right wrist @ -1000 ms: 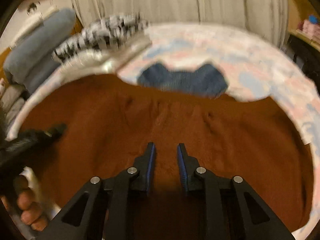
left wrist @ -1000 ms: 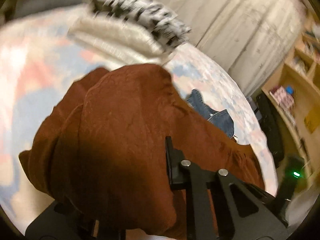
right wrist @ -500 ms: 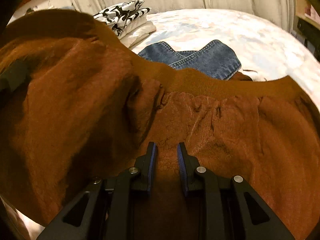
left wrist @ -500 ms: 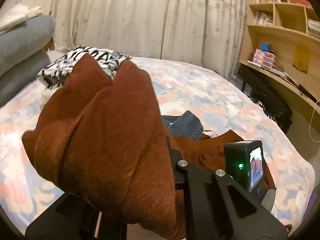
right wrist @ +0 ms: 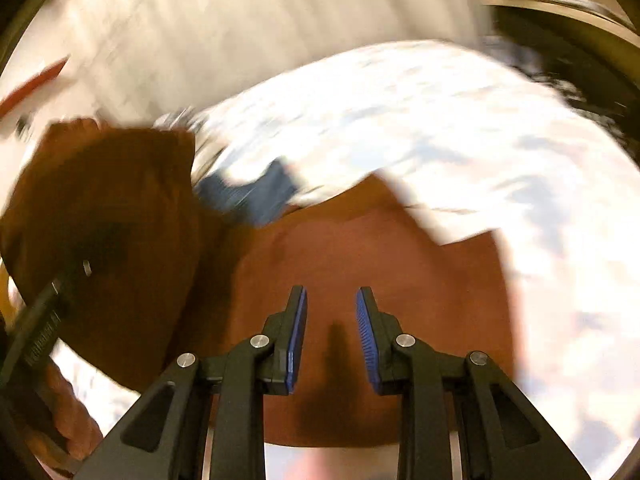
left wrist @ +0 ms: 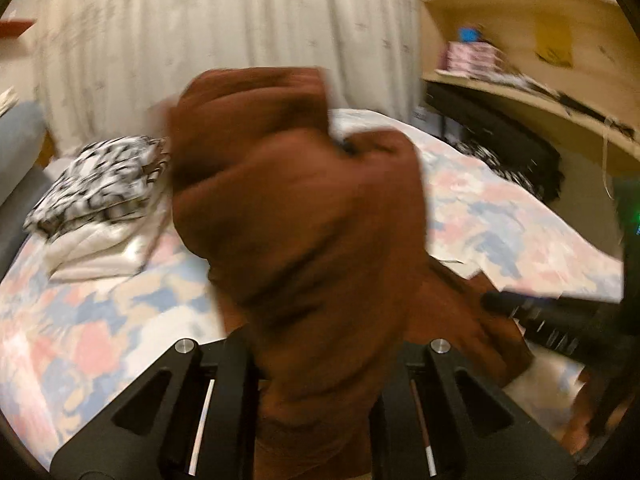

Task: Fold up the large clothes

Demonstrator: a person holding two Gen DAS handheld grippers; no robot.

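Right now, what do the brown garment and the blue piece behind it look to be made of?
The brown garment looks like a soft, matte, thick knit or fleece: it bunches in fat rounded folds without shine, though blur hides the weave. The blue piece looks like denim, going by its faded indigo colour; blur leaves that uncertain.

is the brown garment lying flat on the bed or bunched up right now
Partly both: one end of the brown garment hangs bunched from the left gripper; the rest lies spread on the bed.
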